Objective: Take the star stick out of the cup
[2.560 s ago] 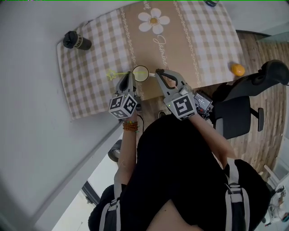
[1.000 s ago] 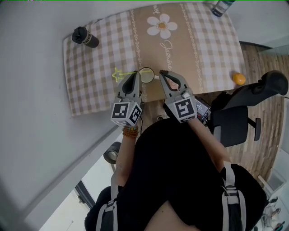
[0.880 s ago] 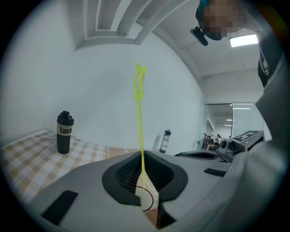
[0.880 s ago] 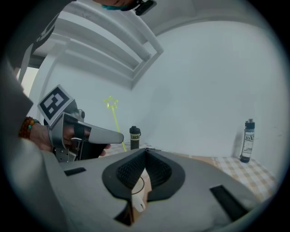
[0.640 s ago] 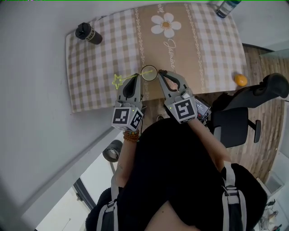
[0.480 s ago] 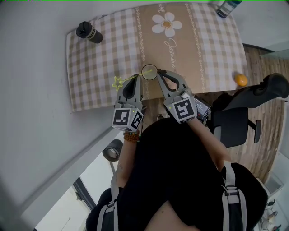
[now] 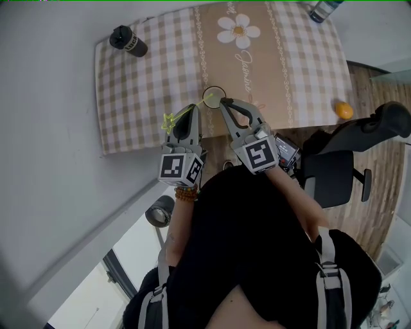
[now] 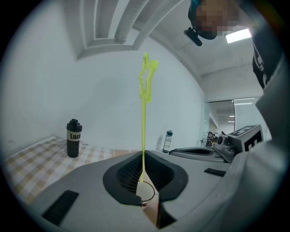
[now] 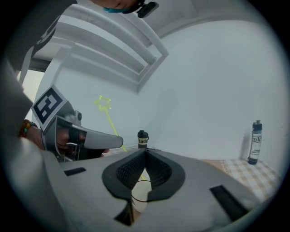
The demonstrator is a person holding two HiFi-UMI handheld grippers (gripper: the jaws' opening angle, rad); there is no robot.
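A thin yellow-green star stick (image 7: 169, 121) stands upright in the left gripper view (image 8: 144, 113). My left gripper (image 7: 194, 109) is shut on its lower end (image 8: 143, 158); the jaws have just been opening slightly, with the stick still pinched between them. The clear cup (image 7: 214, 97) stands on the table just beyond both grippers and shows as a thin ring under the pads (image 8: 147, 192). My right gripper (image 7: 223, 101) is beside the cup's rim, its pads together (image 9: 146, 153) with nothing seen between them. The star (image 9: 105, 106) and left gripper (image 9: 115, 141) show in the right gripper view.
The table wears a beige checked cloth (image 7: 141, 96) with a flower print. On it stand a black bottle (image 7: 127, 40) at the far left and a clear bottle (image 7: 321, 9) at the far right. An orange (image 7: 345, 110) and a black office chair (image 7: 347, 160) are at the right.
The left gripper has drawn back from the cup with the stick, and the star now sits nearer the person. The right gripper has shifted slightly along with it.
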